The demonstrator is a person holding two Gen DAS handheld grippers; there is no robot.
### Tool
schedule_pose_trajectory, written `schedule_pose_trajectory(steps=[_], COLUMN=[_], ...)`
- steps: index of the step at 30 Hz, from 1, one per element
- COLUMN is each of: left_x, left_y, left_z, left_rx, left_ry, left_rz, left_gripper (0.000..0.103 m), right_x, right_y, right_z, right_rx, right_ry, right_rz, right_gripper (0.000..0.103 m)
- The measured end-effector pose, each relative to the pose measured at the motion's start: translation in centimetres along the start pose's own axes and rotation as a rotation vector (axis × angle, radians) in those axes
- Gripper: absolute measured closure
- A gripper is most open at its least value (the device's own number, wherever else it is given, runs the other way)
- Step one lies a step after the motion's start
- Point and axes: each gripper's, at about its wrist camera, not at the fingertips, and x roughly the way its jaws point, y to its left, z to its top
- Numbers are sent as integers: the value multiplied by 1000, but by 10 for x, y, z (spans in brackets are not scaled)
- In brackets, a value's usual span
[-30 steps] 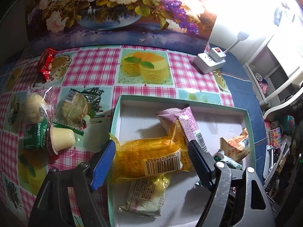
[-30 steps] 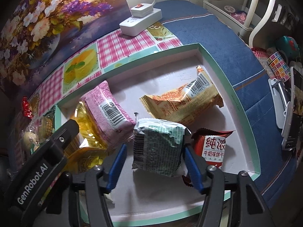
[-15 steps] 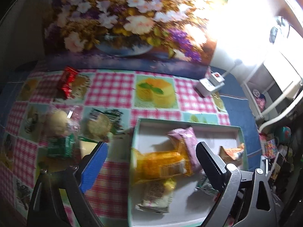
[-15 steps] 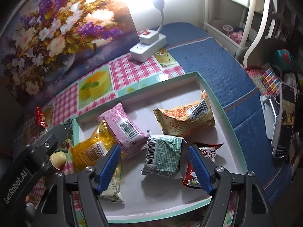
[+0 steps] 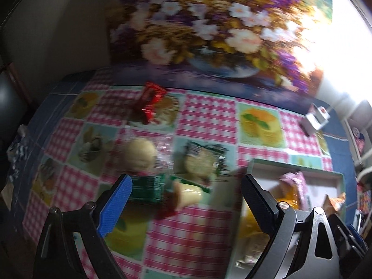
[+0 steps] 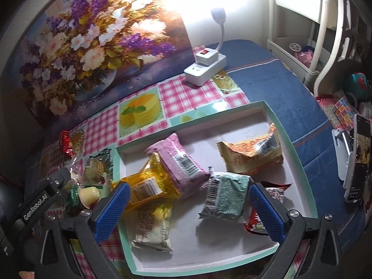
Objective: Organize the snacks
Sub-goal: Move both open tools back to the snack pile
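Both grippers lifted, jaws just opened wide, nothing held: left gripper, right gripper | green packet in tray | light, crinkly, slippery; we pinch mid-body

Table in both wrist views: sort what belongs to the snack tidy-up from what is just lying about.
Job:
tray
green packet in the tray
yellow packet in the tray
red packet on the cloth
jelly cup on the cloth

Lying about:
power strip
flower picture
phone
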Motion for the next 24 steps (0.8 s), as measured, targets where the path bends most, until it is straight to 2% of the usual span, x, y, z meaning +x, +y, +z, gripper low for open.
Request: schedule_pose_trajectory(steps=[6, 10, 16, 24], left_x=[-1, -2, -5, 0], left_y=[35, 52, 74, 121], left_z=[4, 4, 8, 9], left_rx=[-73, -76, -77, -156], left_ry=[-12, -14, -20, -2], left_rz=[42, 74, 121, 154], left_gripper=[8, 8, 8, 8], right_x=[-7, -6, 0, 5], right_y=[28, 53, 71, 101], right_z=[-3, -7, -12, -18], right_rx=[-54, -126, -134, -157], right_ry=[-75, -80, -68, -85], right_rz=[146, 130, 151, 199], right_gripper=[0, 0, 0, 0])
